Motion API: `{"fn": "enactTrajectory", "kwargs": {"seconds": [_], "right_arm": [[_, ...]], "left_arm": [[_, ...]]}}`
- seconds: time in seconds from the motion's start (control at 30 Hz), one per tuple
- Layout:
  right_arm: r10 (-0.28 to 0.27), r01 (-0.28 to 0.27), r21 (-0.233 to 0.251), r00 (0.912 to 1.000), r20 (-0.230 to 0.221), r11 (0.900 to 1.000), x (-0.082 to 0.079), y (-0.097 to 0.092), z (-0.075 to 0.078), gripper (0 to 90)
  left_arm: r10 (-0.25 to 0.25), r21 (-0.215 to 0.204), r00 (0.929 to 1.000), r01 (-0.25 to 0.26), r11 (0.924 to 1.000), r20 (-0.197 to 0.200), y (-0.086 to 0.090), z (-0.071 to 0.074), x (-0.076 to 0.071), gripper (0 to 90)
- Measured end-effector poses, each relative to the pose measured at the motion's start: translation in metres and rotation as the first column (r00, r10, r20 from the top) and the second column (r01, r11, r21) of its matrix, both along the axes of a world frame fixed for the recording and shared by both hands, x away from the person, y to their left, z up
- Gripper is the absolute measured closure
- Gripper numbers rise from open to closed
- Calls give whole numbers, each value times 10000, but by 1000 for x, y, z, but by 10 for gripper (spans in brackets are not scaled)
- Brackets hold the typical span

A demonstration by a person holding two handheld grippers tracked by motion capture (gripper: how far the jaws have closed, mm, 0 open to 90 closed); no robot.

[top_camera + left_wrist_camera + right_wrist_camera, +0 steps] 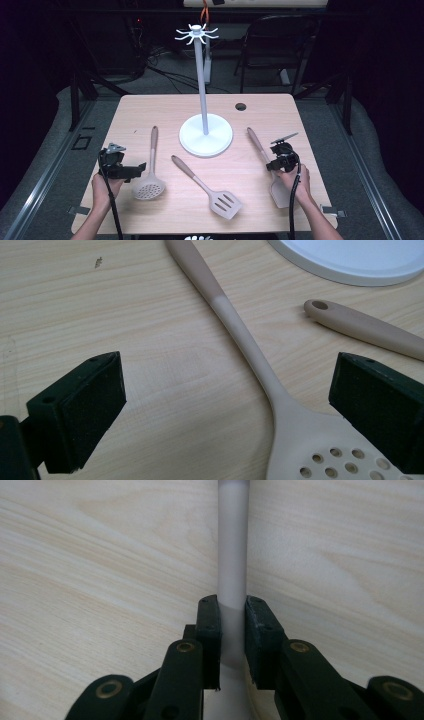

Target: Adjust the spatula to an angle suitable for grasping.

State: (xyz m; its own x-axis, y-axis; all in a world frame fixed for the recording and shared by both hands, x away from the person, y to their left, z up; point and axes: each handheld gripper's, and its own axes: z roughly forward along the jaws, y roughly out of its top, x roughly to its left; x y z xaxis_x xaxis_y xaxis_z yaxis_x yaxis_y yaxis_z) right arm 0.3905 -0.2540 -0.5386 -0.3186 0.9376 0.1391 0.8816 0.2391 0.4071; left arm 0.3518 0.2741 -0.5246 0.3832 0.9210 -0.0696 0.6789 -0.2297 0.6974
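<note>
Right hand-held gripper (232,645) clamps the beige silicone spatula's handle (233,555), probably to lift it toward the white hook stand (205,135). Left hand-held gripper (225,405), jaws apart, straddles the beige perforated skimmer (250,355).

Both of the person's bare forearms came in from the bottom edge of the high view, one at each side. The left hand (103,187) gripped the black two-jaw left gripper (135,171) low and level, with its jaws pointing toward the middle and standing wide apart, nothing between the pads. The right hand (292,181) held the black two-jaw right gripper (232,630) tipped downward, its cable trailing back along the forearm. Its jaws stood nearly together, the pads pressing from both sides on what lay between them.
</note>
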Motion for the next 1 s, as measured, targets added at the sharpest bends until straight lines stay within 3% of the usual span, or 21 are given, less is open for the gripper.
{"fn": "enactTrajectory", "kwargs": {"seconds": [0.07, 0.1, 0.23, 0.4, 0.57, 0.7, 0.77, 0.8, 0.83, 0.87, 1.0], "right_arm": [[165, -164, -60, 9998, 146, 9998, -1, -1, 3, 784], [311, -314, 40, 9976, 618, 9995, -3, -1, 8, 784], [551, -578, 211, 9923, 1112, 9981, -6, 1, 15, 784], [1064, -1094, 121, 9831, 1489, 9939, -11, 8, 20, 784], [1438, -1466, 7, 9713, 1896, 9892, -14, 12, 25, 784], [1860, -1907, 8, 9584, 2164, 9817, -19, 21, 29, 784], [2022, -2033, -169, 9560, 2123, 9790, -20, 22, 31, 784], [2160, -2179, -146, 9526, 2143, 9759, -21, 24, 31, 783], [2464, -2501, -132, 9413, 2308, 9681, -23, 29, 33, 784], [2595, -2650, -91, 9358, 2388, 9642, -24, 33, 33, 784], [3129, -3139, -357, 9182, 2429, 9488, -27, 44, 35, 784]], "left_arm": [[16, -53, 10000, -15, 10000, 77, 0, 1, 0, 16], [56, -54, 9999, -55, 10000, 131, 0, 2, 0, 16], [-78, 6, 9998, 78, 10000, 160, -5, 1, 0, 16], [-121, -61, 9998, 122, 9999, 184, -6, 4, -2, 16], [-66, -444, 9994, 81, 9990, 337, -10, 9, -4, 16], [-357, -695, 9981, 392, 9968, 508, -22, 17, -6, 15], [-522, -651, 9976, 551, 9964, 464, -25, 18, -6, 14], [-604, -674, 9972, 633, 9957, 446, -28, 19, -6, 14], [-684, -690, 9968, 711, 9951, 413, -31, 19, -5, 12], [-833, -688, 9958, 858, 9939, 386, -37, 22, -4, 11], [-1036, -583, 9937, 1060, 9927, 419, -45, 23, -3, 11]]}}
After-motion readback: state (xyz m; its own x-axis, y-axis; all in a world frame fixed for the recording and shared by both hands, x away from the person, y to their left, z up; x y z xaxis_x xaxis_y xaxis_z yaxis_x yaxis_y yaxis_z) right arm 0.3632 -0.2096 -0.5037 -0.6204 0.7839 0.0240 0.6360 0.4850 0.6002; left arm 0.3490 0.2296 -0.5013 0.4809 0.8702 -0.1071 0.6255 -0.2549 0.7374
